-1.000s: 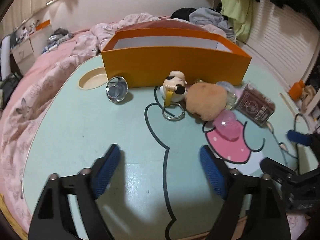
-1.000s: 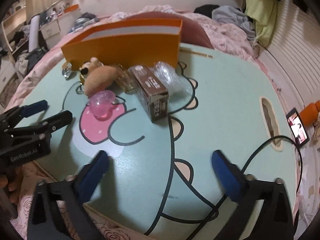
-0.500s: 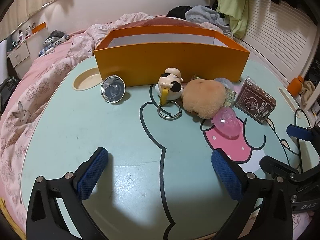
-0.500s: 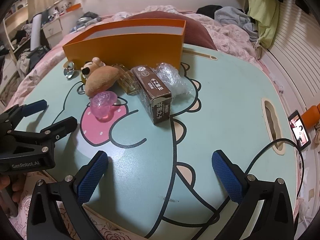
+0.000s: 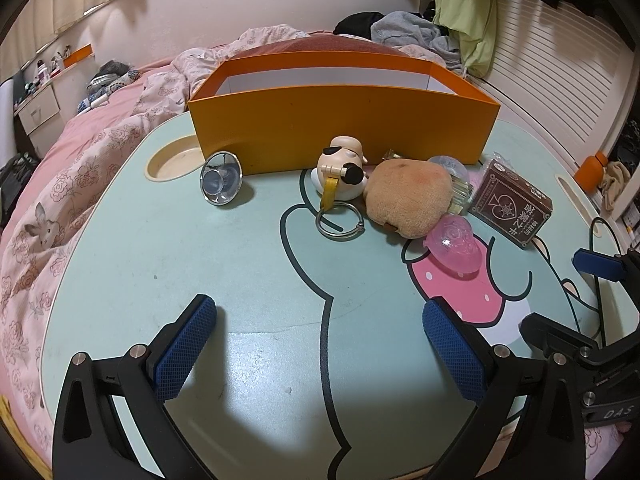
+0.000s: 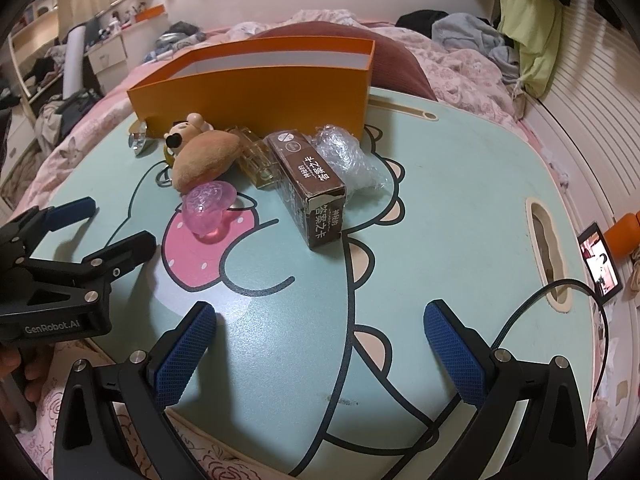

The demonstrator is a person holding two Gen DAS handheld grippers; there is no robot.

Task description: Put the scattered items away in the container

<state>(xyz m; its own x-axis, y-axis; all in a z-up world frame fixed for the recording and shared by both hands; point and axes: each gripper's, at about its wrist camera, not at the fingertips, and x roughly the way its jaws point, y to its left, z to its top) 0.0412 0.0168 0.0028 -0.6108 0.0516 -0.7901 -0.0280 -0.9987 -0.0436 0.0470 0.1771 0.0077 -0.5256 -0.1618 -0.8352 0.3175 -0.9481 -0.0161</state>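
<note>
An orange box [image 5: 344, 120] [image 6: 256, 92] stands at the far side of the mint lap table [image 5: 248, 280]. In front of it lie a round glass piece [image 5: 221, 178], a small dog figure on a key ring [image 5: 340, 168], a tan plush [image 5: 408, 198] [image 6: 208, 156], a pink clear heart [image 5: 454, 242] [image 6: 208, 208], a brown card box [image 5: 512, 208] [image 6: 312, 188], a glass bottle [image 6: 258, 160] and a bubble-wrap wad [image 6: 348, 156]. My left gripper [image 5: 320, 320] hangs open over the near table. My right gripper [image 6: 320, 320] is open too, with nothing between its fingers.
The table sits on a pink floral bed [image 5: 60, 184]. A cup recess [image 5: 172, 158] is at the table's far left, a slot [image 6: 546, 240] at its right. A black cable [image 6: 560, 292] crosses the right edge near a phone [image 6: 600, 260]. Clothes pile behind the box.
My left gripper's jaws have spread wider than a second ago, and its view has tipped slightly. The right gripper and the items have stayed put.
</note>
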